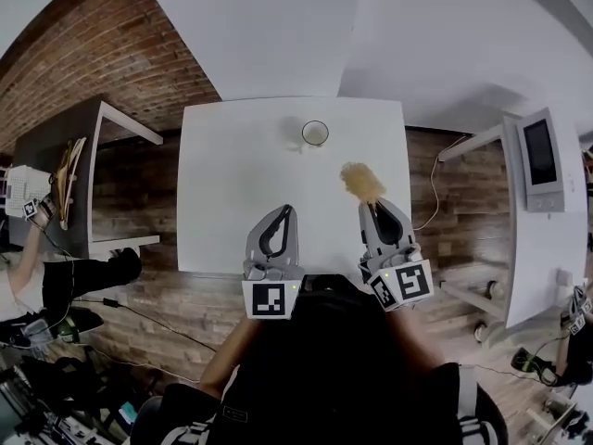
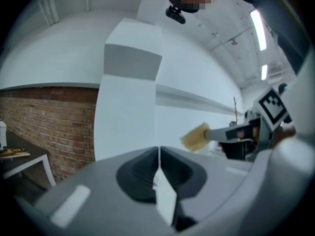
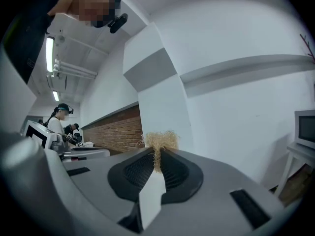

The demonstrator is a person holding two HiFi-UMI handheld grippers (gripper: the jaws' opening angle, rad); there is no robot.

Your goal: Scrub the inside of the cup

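Head view shows one cup (image 1: 315, 133) standing upright near the far edge of the white table (image 1: 222, 193), mouth up. It is well apart from both grippers and ahead of them. The right gripper (image 1: 373, 208) pinches one straw-coloured scrub pad (image 1: 361, 182). The pad sticks out past the jaw tips toward the cup, its length following the gripper's own line. The left gripper (image 1: 284, 213) has its jaws pressed together on nothing. Both grippers hang side by side at the table's near edge.

A lab-like workroom: white table (image 1: 232, 184), brick wall (image 1: 93, 54), monitor (image 1: 540, 153), another person (image 3: 59, 124) working.
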